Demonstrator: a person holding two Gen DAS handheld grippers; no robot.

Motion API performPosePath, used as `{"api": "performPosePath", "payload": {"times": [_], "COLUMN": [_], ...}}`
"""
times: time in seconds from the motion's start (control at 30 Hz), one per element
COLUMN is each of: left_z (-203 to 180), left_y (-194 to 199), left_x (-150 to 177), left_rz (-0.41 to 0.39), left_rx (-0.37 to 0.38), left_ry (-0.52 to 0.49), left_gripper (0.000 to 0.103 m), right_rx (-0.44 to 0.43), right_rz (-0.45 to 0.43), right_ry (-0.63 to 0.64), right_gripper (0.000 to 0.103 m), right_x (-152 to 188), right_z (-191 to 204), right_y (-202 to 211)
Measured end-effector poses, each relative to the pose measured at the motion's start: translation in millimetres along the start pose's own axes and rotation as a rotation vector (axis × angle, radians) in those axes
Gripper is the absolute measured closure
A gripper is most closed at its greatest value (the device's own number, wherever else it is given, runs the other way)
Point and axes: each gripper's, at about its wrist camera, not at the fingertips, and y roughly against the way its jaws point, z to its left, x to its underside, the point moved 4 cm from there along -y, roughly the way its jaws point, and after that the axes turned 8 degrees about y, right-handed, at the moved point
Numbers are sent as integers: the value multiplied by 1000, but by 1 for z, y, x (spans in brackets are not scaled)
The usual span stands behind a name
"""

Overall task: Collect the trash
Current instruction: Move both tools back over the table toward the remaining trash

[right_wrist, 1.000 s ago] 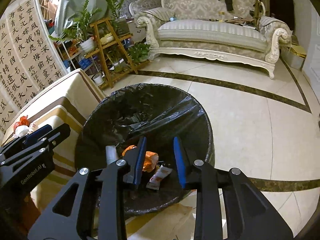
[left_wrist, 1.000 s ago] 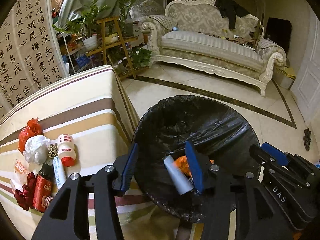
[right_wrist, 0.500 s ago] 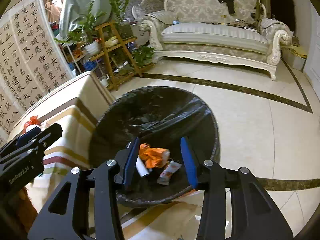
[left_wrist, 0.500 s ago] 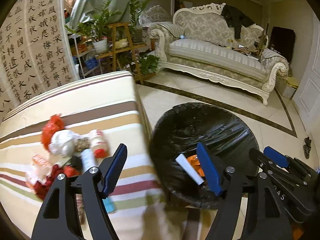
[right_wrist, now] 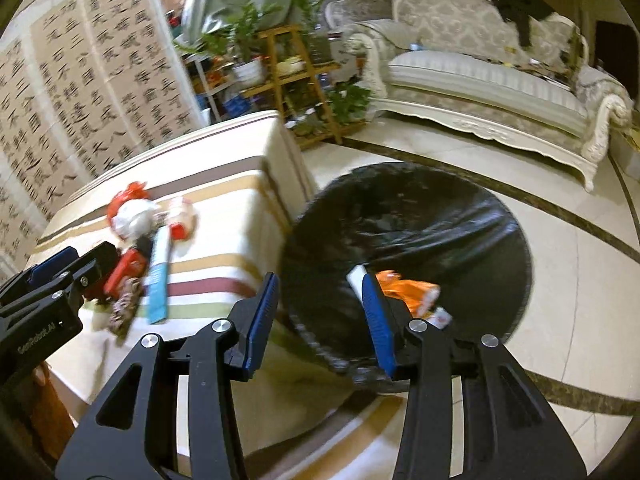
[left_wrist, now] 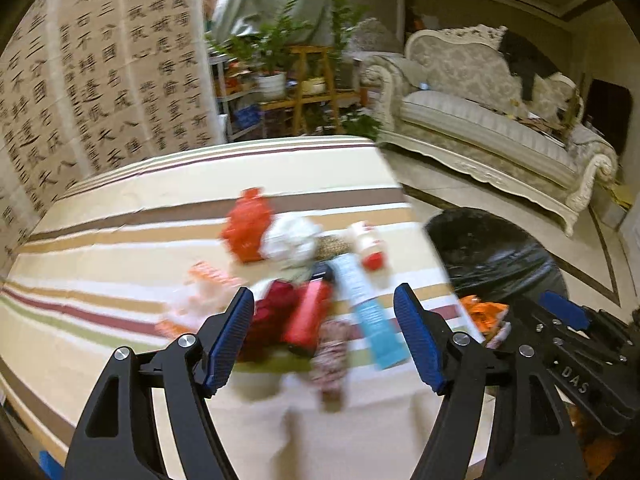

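Left wrist view shows a blurred heap of trash [left_wrist: 308,280] on the striped counter [left_wrist: 120,216] near its right edge: red bag, white wad, small bottle, blue-white tube, red packet. It lies just ahead of the left tool [left_wrist: 324,340], whose jaws gape wide and empty. The right tool [right_wrist: 320,312], also open and empty, hovers over the black-lined bin [right_wrist: 420,220] beside the counter.

A cream sofa [left_wrist: 500,120] with carved trim stands far right on the pale tiled floor [right_wrist: 560,248], dark clothing [right_wrist: 516,4] draped over its back. A wooden plant stand [right_wrist: 296,80] with potted greenery sits far centre. Calligraphy sheets [left_wrist: 92,80] cover the left wall. A striped cloth [left_wrist: 120,240] covers the counter.
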Motion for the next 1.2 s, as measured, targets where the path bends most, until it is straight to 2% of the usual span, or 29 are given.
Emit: {"api": "performPosePath", "payload": {"times": [0.37, 0.67, 0.87, 1.17, 1.2], "left_z": [73, 105, 110, 107, 108], "left_y": [5, -8, -21, -38, -39], "left_x": [8, 8, 8, 5, 5], "left_rz": [10, 34, 64, 127, 131], "left_rx": [-87, -120, -111, -46, -39], "left_ry": [88, 127, 129, 104, 107], "left_gripper": [33, 33, 33, 33, 36], "right_rx": [-67, -93, -99, -94, -91], "right_rz": [26, 57, 82, 99, 99], "right_ry": [110, 177, 203, 218, 221], "right_gripper": [61, 61, 61, 61, 61], "right_x": [-3, -11, -17, -22, -22], "right_z": [66, 104, 116, 122, 122], "right_y": [-10, -30, -43, -50, -50]}}
